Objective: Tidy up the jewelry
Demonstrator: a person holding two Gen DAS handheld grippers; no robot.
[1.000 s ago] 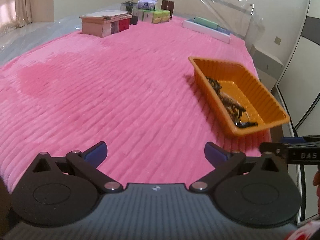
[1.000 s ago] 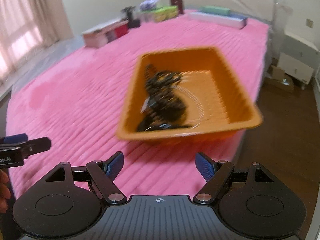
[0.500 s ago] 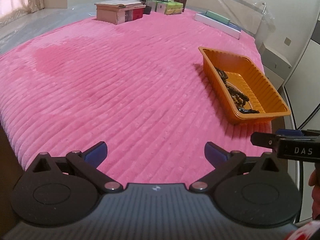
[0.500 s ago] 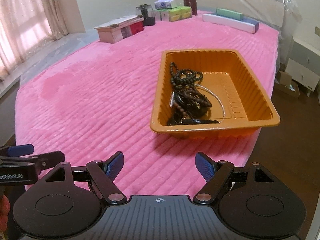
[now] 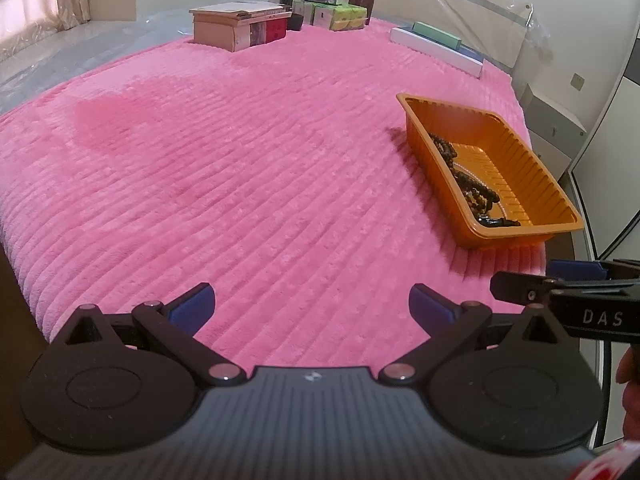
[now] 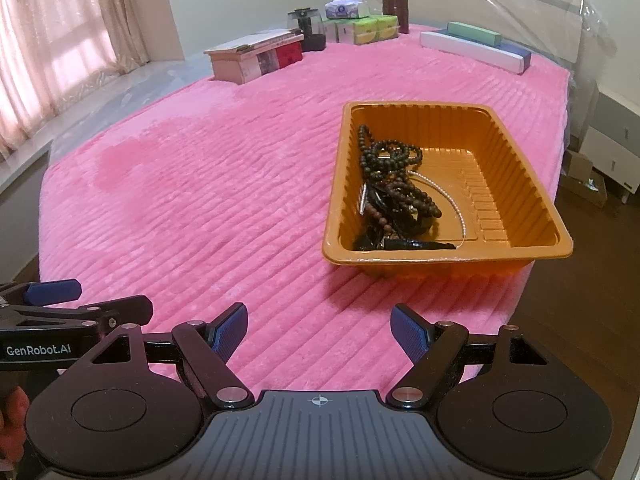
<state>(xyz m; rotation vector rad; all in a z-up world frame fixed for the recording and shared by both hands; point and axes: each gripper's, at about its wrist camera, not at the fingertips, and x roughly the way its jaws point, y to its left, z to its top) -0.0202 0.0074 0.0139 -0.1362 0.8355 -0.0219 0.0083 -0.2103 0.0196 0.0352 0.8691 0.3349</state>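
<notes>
An orange plastic tray (image 6: 516, 184) sits on the bed near its right edge, close to the near right corner. In it lies a tangle of jewelry (image 6: 394, 196): dark bead strands heaped against the tray's left wall, one thin pale chain (image 6: 448, 196) curving across the ribbed floor, and a black rod-shaped piece along the near wall. How many bead strands there are cannot be told from the heap.

The bed is covered by a ribbed pink blanket (image 5: 240, 168) with a darker patch toward its left side. At the far left corner stands one flat pinkish box (image 6: 256, 56); behind it cluster several small cartons and a tissue pack (image 6: 346, 8). Along the far right edge lie long flat boxes (image 6: 476, 46), white and green. The plastic-wrapped headboard rises behind them, curtains hang at the left, and a wooden floor shows at the right.

Two grippers hover over the near edge. The left gripper (image 5: 311, 305) has its fingers wide apart, nothing between them. The right gripper (image 6: 319, 330) is likewise spread and empty, pointing at the tray.
</notes>
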